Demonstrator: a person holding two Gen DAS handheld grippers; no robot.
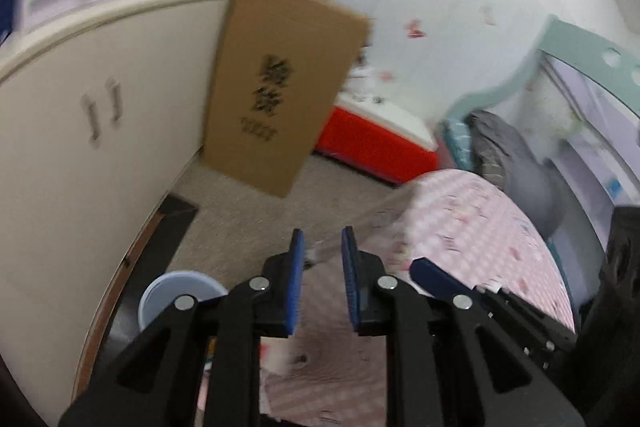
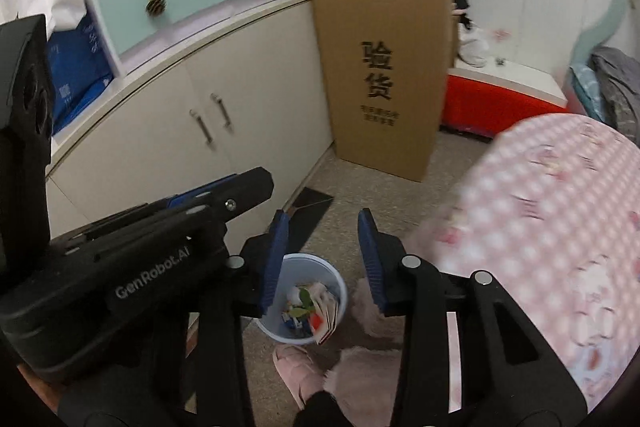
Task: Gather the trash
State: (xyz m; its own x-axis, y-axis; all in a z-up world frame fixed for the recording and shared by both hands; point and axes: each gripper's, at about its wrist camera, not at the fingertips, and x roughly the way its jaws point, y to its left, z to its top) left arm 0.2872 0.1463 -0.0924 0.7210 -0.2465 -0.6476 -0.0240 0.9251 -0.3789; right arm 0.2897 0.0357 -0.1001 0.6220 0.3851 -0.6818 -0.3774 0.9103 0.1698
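Observation:
A pale blue trash bin point(image 2: 308, 301) stands on the floor and holds paper scraps, a green leaf and a red-and-white wrapper. My right gripper point(image 2: 323, 259) hangs above it, open and empty. My left gripper point(image 1: 322, 283) is open and empty over the floor beside the pink bed; it also shows at the left of the right wrist view point(image 2: 224, 197). The bin's rim shows low in the left wrist view point(image 1: 178, 293). The left view is blurred.
A tall cardboard box point(image 2: 382, 71) leans by the white cabinet point(image 2: 160, 131). A red and white box point(image 2: 500, 99) sits at the back. The pink checked bed point(image 2: 552, 219) fills the right. Pink slippers point(image 2: 300, 371) lie below the bin.

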